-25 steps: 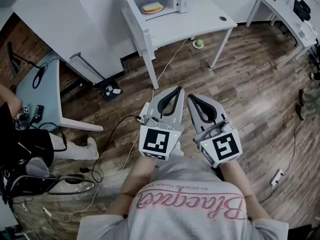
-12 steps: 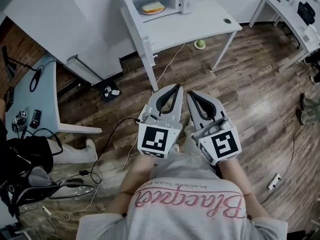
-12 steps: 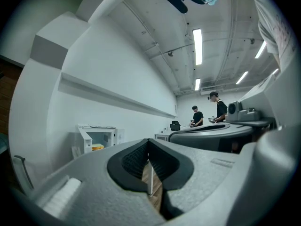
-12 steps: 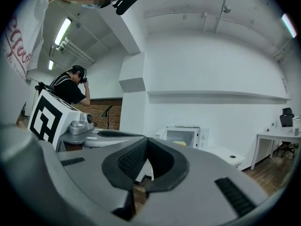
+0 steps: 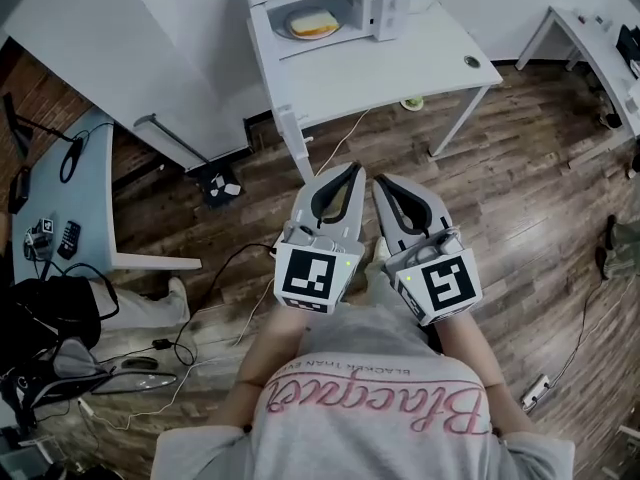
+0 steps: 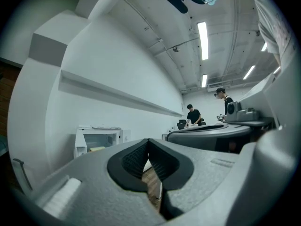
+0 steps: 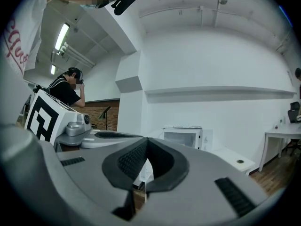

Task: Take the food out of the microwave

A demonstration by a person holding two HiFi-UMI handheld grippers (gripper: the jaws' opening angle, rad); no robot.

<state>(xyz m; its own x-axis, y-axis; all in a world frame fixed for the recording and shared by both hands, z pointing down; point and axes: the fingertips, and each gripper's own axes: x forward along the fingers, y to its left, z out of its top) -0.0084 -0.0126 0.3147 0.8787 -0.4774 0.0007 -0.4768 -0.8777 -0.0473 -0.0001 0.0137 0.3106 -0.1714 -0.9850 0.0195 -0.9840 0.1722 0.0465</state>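
Both grippers, left gripper (image 5: 349, 177) and right gripper (image 5: 382, 186), are pressed together and empty, side by side in front of the person. Food (image 5: 313, 23) sits inside the microwave (image 5: 379, 2), which looks open, on the white table (image 5: 400, 60) well ahead. By my reckoning nothing is done yet: reaching, gripping and lifting out all remain.

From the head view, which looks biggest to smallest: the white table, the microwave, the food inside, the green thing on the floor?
Largest to smallest:
1. white table
2. microwave
3. food
4. green thing

The green thing lies on the floor, at a different distance from the camera, so its rank is only how it looks.
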